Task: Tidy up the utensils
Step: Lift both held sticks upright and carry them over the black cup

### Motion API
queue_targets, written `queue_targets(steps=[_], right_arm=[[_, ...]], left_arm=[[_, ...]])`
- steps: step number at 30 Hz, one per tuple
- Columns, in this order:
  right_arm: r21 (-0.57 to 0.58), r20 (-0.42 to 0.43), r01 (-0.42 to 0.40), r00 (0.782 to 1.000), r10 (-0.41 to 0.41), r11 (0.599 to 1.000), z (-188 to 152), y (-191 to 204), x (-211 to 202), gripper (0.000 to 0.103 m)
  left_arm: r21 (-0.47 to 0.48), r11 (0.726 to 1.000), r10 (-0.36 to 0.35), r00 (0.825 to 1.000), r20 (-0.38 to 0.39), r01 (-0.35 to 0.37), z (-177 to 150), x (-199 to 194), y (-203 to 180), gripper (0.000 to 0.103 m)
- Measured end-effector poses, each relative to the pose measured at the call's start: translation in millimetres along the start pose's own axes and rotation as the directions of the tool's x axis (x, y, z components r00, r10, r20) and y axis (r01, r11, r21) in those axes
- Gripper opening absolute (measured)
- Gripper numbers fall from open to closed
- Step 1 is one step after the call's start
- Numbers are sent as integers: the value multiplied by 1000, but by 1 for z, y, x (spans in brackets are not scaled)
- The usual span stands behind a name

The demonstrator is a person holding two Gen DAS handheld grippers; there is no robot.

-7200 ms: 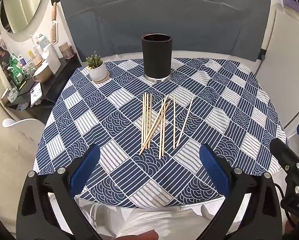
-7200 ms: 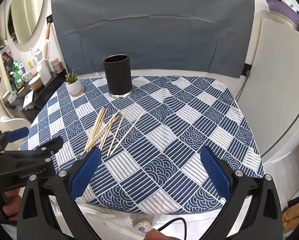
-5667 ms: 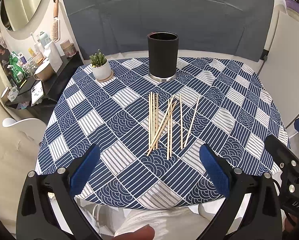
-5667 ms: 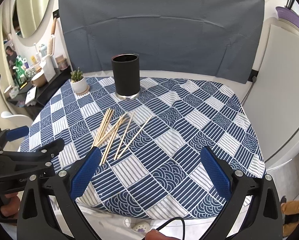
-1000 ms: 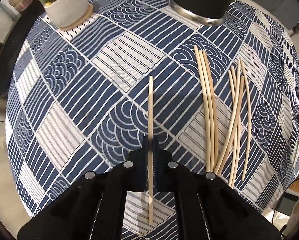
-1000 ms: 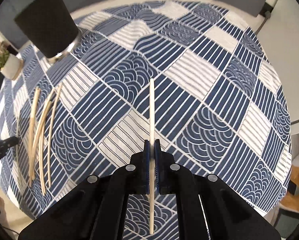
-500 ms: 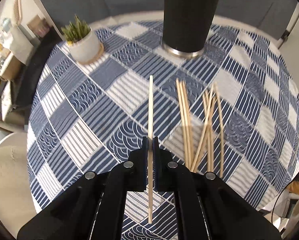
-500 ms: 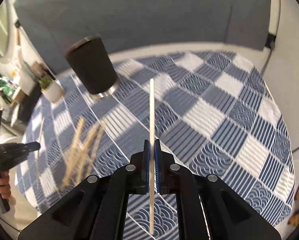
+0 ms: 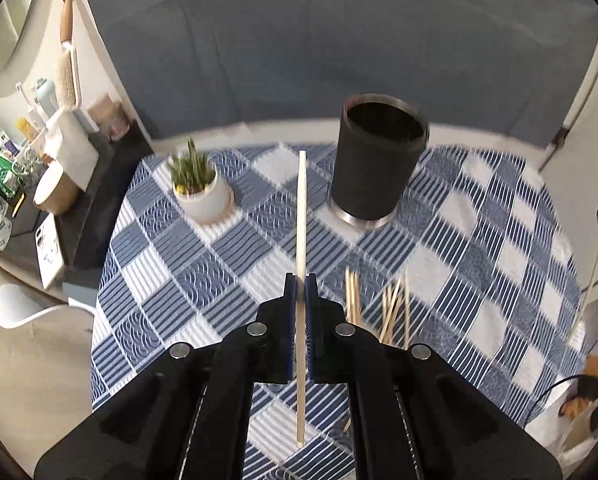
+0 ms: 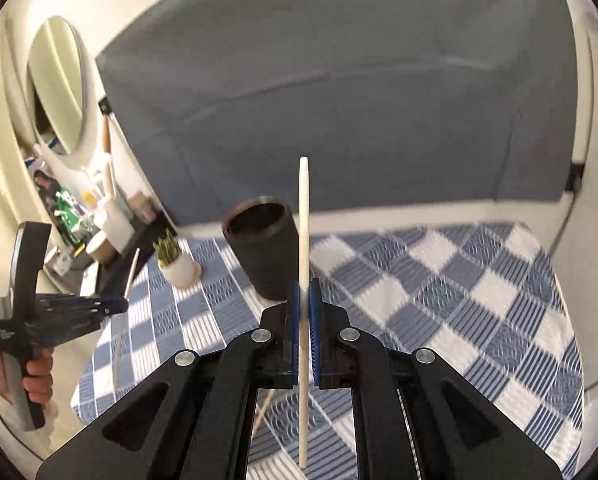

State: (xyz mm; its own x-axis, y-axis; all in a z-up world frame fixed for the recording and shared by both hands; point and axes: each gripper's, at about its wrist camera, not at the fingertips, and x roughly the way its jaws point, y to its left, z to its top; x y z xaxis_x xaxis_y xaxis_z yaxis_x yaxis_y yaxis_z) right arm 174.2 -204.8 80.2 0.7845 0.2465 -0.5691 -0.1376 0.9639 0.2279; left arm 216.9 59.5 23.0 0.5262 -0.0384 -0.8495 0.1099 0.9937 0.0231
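My left gripper (image 9: pixel 300 280) is shut on one pale wooden chopstick (image 9: pixel 301 216), held well above the checked tablecloth (image 9: pixel 171 264). My right gripper (image 10: pixel 304 286) is likewise shut on a second chopstick (image 10: pixel 304 216) that stands up between its blue pads. The black cylindrical holder (image 9: pixel 375 168) stands open-topped at the back of the table, ahead and to the right of the left chopstick; in the right wrist view the holder (image 10: pixel 263 252) is just left of the held stick. Several loose chopsticks (image 9: pixel 391 308) lie on the cloth to the right of the left gripper.
A small potted succulent (image 9: pixel 197 188) sits left of the holder. A dark side shelf (image 9: pixel 79 216) crowded with bottles and cups runs along the left. A grey backdrop (image 9: pixel 319 48) hangs behind. In the right wrist view a hand holds the left gripper (image 10: pixel 117 305) at far left.
Both grippers have risen high off the table, each lifting its chopstick, and tilted up toward level. The holder's open top and the backdrop have come into view.
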Motion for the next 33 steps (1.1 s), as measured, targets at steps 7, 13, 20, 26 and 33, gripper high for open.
queue_targets(steps=[7,13,20,26,33], right_arm=[[-73,88,-58,994,64,996,50,26,7,5],[-124,174,-84,979,105,989,88,45,28,5],[-110,214,-141,963,162,984,119,44,68,5],[-118,230,-200,948,222,973,137,42,109,5],[-132,251,-261,924,287,956,141,41,153,5]], left_arm=[[-11,1000,-15,993,113,16,57,-21,1,5],[-7,1000,-25,982,185,27,103,-24,4,5],[-27,994,-96,951,294,109,150,-19,13,5],[-66,953,-245,880,408,296,177,-6,24,5],[12,903,-377,781,498,428,192,29,15,5]])
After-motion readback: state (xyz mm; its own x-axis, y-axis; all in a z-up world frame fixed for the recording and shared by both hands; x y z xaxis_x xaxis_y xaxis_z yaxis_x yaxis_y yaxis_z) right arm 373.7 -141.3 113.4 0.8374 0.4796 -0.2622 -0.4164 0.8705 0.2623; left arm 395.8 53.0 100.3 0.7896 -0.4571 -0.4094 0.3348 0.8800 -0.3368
